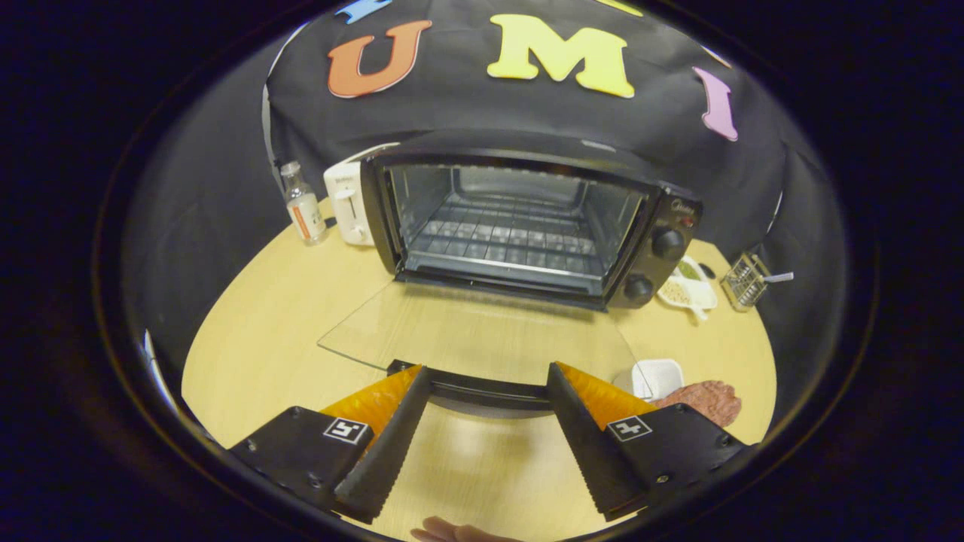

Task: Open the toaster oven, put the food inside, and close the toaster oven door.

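A black toaster oven (pixel 527 218) stands on the wooden table with its glass door (pixel 482 331) folded down flat toward me, and its wire rack (pixel 504 241) bare inside. The door's dark handle (pixel 482 391) lies just ahead of my fingertips, between them. My gripper (pixel 486 380) is open, its fingers spread wide with nothing held. A reddish-brown piece of meat (pixel 704 399) lies on the table to the right of the right finger, beside a small white dish (pixel 657 376).
Left of the oven stand a small bottle (pixel 303 205) and a white appliance (pixel 348 203). To its right lie a white plate of seeds (pixel 687 290) and a wire basket (pixel 745 282). A fingertip of a hand (pixel 452 531) shows below the fingers.
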### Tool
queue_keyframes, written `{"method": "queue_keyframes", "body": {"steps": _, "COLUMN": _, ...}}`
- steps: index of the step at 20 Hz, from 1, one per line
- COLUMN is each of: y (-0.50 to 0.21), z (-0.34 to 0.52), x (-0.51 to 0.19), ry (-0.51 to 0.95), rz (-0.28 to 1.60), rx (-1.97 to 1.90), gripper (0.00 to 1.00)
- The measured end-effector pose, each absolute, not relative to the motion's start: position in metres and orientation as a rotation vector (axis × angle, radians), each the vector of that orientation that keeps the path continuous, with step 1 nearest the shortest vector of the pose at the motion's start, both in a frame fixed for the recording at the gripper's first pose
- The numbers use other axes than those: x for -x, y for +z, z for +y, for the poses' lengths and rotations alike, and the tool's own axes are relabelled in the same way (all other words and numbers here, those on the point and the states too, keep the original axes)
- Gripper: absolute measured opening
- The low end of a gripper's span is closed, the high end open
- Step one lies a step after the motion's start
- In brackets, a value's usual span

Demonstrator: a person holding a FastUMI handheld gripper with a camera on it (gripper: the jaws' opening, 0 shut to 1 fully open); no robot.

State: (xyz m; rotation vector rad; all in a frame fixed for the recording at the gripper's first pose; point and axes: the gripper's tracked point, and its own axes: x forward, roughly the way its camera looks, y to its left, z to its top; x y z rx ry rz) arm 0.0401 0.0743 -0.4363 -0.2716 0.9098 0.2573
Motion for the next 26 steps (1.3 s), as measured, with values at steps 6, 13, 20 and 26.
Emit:
{"method": "queue_keyframes", "body": {"steps": 6, "y": -0.458, "z": 0.072, "x": -0.051, "ry": 0.283, "rz": 0.964, "rx": 0.217, "gripper": 1.0}}
{"method": "queue_keyframes", "body": {"steps": 13, "y": -0.414, "z": 0.045, "x": -0.044, "ry": 0.335, "rz": 0.955, "rx": 0.135, "gripper": 1.0}}
{"method": "queue_keyframes", "body": {"steps": 20, "y": -0.349, "z": -0.054, "x": -0.065, "ry": 0.256, "rz": 0.866, "rx": 0.083, "gripper": 1.0}}
{"method": "queue_keyframes", "body": {"steps": 26, "y": -0.333, "z": -0.148, "x": -0.074, "ry": 0.197, "rz": 0.857, "rx": 0.036, "gripper": 0.99}}
